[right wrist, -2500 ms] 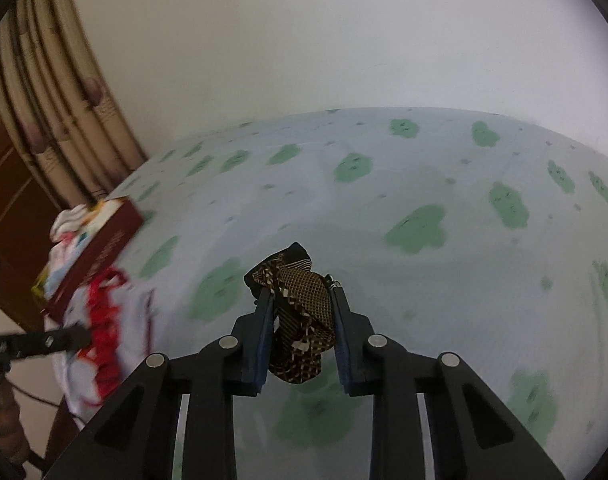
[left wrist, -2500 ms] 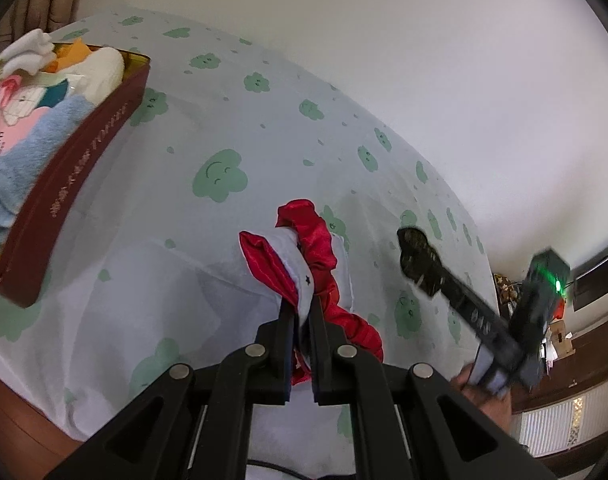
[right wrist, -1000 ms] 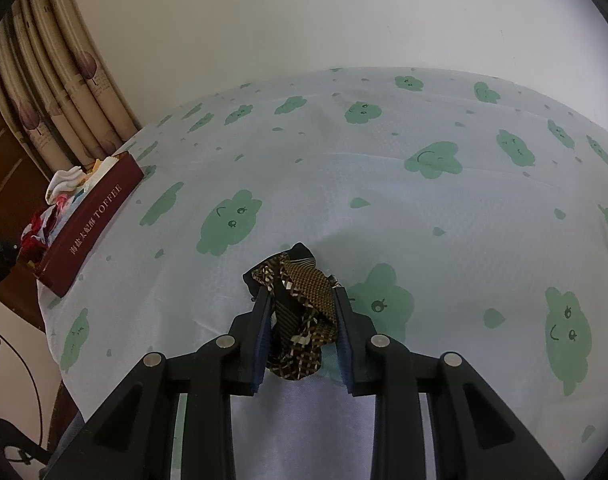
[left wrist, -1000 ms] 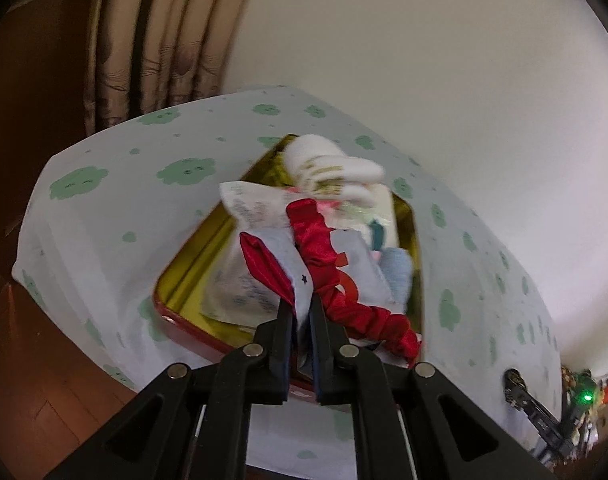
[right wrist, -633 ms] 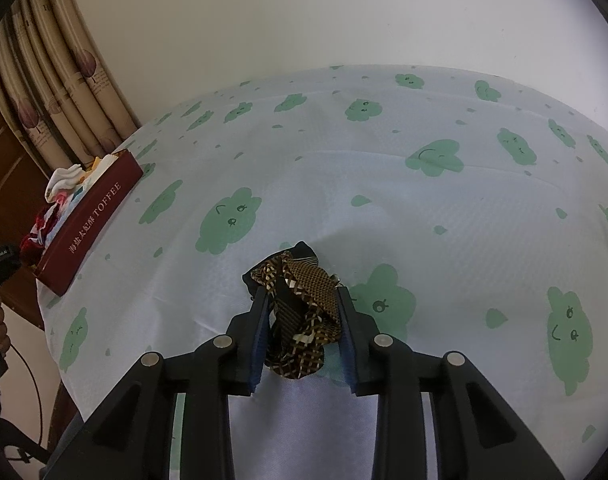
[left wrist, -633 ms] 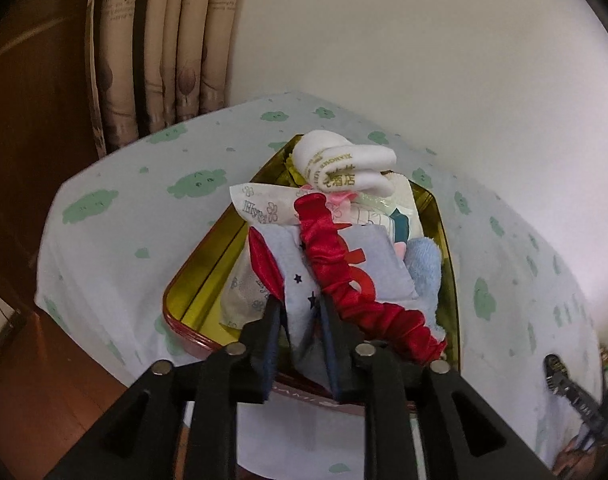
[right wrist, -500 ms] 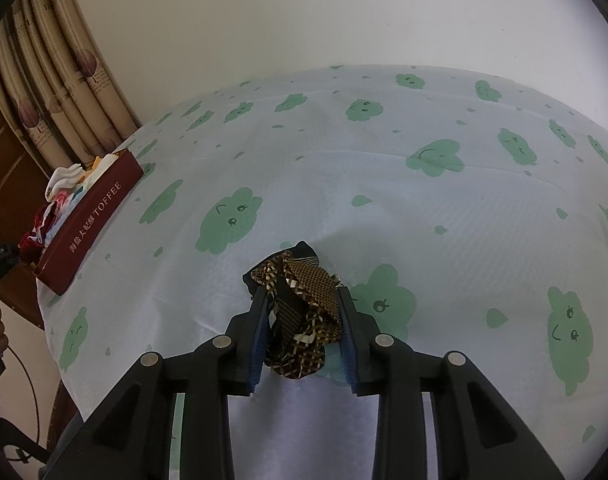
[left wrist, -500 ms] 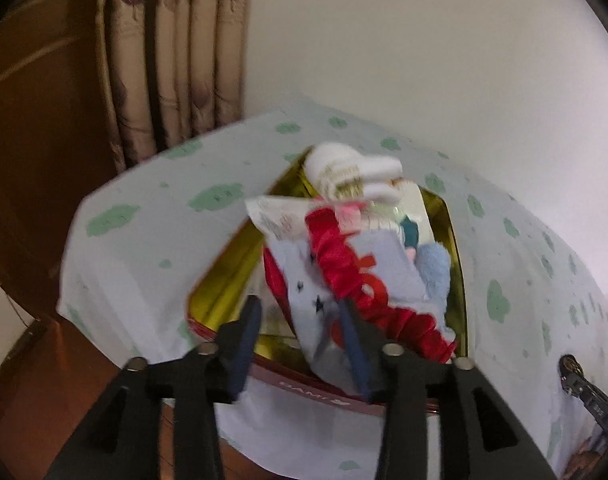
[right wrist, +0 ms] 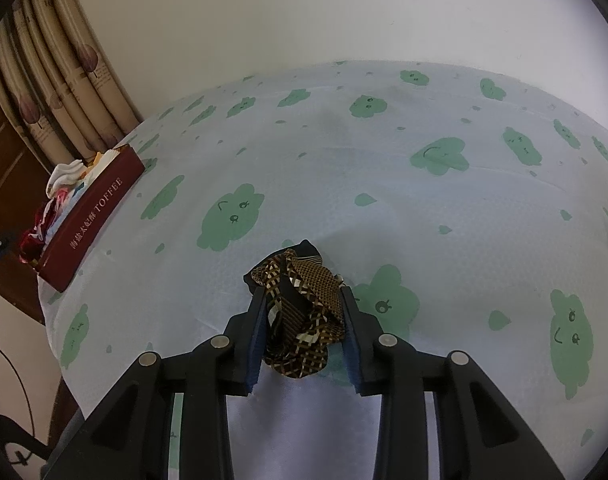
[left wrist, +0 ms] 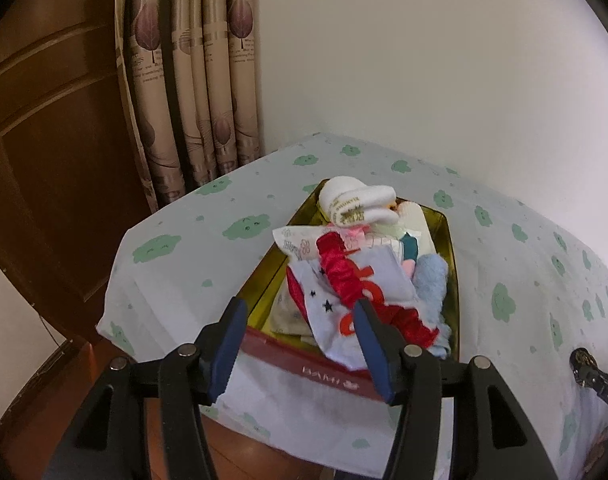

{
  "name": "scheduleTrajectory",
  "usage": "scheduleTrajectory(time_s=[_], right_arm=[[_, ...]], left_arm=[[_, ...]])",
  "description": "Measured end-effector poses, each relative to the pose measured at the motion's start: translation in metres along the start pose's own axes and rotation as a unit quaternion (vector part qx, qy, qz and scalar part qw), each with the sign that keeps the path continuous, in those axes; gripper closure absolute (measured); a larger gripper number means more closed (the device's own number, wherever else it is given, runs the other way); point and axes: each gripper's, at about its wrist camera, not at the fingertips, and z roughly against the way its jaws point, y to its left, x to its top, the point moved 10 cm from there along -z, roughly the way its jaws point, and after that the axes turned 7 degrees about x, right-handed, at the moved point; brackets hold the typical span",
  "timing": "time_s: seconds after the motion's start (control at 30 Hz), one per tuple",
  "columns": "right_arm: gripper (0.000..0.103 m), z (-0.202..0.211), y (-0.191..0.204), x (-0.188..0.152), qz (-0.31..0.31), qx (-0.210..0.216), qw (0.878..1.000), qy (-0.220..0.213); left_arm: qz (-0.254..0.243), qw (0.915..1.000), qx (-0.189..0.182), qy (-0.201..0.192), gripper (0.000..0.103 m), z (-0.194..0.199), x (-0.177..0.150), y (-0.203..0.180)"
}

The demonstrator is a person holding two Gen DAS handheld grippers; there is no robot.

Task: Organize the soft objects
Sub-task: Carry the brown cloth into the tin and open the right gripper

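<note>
Hovering at the near end of the dark red, gold-lined rectangular tin (left wrist: 335,374), the left gripper (left wrist: 300,342) has its jaws spreading apart, with nothing pressed between the blue pads. The pale blue cloth with dark stars and a gathered red satin trim (left wrist: 343,280) lies released on top of the pile in the tin, one corner drooping over the near rim between the parted jaws. Behind it in the tin sit a rolled white sock with gold lettering (left wrist: 353,202), a printed white packet (left wrist: 298,244) and a fluffy light blue towel (left wrist: 429,280). The tin stands near the left corner of the tabletop, on a white tablecloth printed with green clouds (left wrist: 208,248), close to the beige leaf-patterned curtain (left wrist: 196,80).

Further along the tabletop's front edge, the right gripper (right wrist: 304,320) keeps its jaws clenched on a crumpled brown-and-black patterned scarf (right wrist: 300,312), well apart from the tin.
</note>
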Motion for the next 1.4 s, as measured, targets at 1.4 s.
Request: scheduleTrajectory(time_s=[1.4], right_arm=[[0.072, -0.142, 0.318, 0.097, 0.072, 0.174, 0.982, 0.024]], left_arm=[[0.000, 0.9968, 0.011, 0.080, 0.046, -0.013, -0.045, 0.023]])
